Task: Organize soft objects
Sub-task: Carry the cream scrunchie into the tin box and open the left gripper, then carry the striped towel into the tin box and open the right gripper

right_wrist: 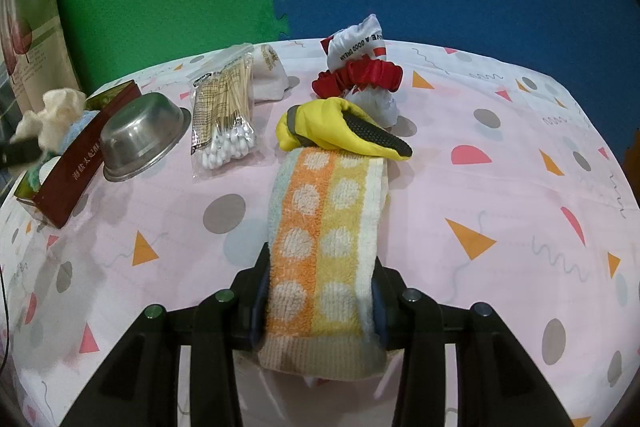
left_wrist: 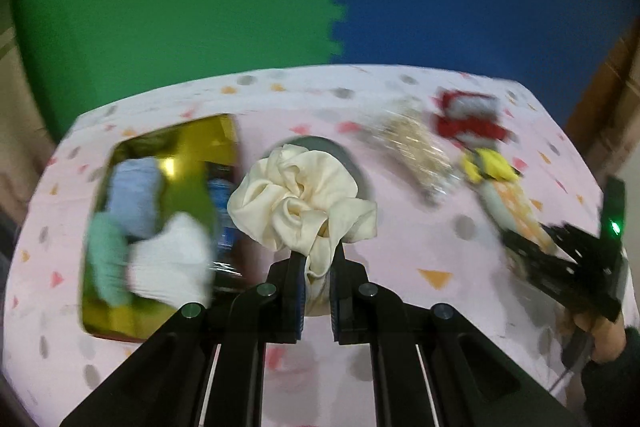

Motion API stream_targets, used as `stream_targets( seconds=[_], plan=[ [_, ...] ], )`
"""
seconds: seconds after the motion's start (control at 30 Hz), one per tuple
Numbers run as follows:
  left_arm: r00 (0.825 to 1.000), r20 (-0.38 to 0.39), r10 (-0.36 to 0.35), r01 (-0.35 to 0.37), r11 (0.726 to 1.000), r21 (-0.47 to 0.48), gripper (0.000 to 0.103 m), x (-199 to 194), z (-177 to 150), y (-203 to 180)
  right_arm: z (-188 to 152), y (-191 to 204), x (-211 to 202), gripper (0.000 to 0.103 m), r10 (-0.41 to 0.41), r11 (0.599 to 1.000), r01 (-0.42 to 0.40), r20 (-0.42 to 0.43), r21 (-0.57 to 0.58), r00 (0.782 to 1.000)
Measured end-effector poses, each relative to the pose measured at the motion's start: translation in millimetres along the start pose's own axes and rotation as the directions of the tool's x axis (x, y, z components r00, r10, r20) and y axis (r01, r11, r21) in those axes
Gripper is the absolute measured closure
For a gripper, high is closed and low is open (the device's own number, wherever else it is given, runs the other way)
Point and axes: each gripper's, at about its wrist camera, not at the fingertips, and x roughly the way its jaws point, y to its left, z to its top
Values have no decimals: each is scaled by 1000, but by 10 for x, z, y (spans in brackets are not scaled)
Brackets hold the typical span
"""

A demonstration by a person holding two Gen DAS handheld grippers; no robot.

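Observation:
My left gripper is shut on a cream scrunchie and holds it above the table, just right of the gold-lined box. The box holds a blue, a green and a white soft item. In the right wrist view the scrunchie hangs over the red box. My right gripper is shut on a rolled orange-and-yellow dotted towel lying on the table. A yellow glove touches the towel's far end. A red scrunchie rings a white pouch.
A steel bowl stands upside down beside the box. A bag of cotton swabs and a white cloth pouch lie behind it. The pink patterned tablecloth covers the table. Green and blue foam mats stand behind.

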Motion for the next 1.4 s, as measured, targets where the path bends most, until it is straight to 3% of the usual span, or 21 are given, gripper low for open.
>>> stream_targets(
  seconds=[0.13,0.3,0.4,0.67,0.87,1.17,1.4],
  plan=[
    [997,-3,72,-72,995,-73,95,59,123,444,0,0,0,61,-1,1000,1,0,-1,1000],
    [993,-44,110,-116,977,-178,94,284,240,940,2,1,-1,61,-1,1000,1,0,-1,1000],
    [991,-63,117,-127,973,-191,93,448,283,1083,1,1,-1,61,-1,1000,1,0,-1,1000],
    [980,-152,126,-156,966,-207,89,879,329,1232,2,1,-1,61,-1,1000,1,0,-1,1000],
    [976,-166,138,-170,966,-194,88,972,352,1260,1,1,2,60,-3,1000,3,-1,-3,1000],
    [977,-145,156,-183,962,-203,59,935,370,1284,2,6,9,60,-8,1000,8,-3,-11,1000],
    [983,-117,139,-162,960,-227,52,719,284,1262,7,9,13,60,-12,1000,12,-4,-18,1000]
  ],
)
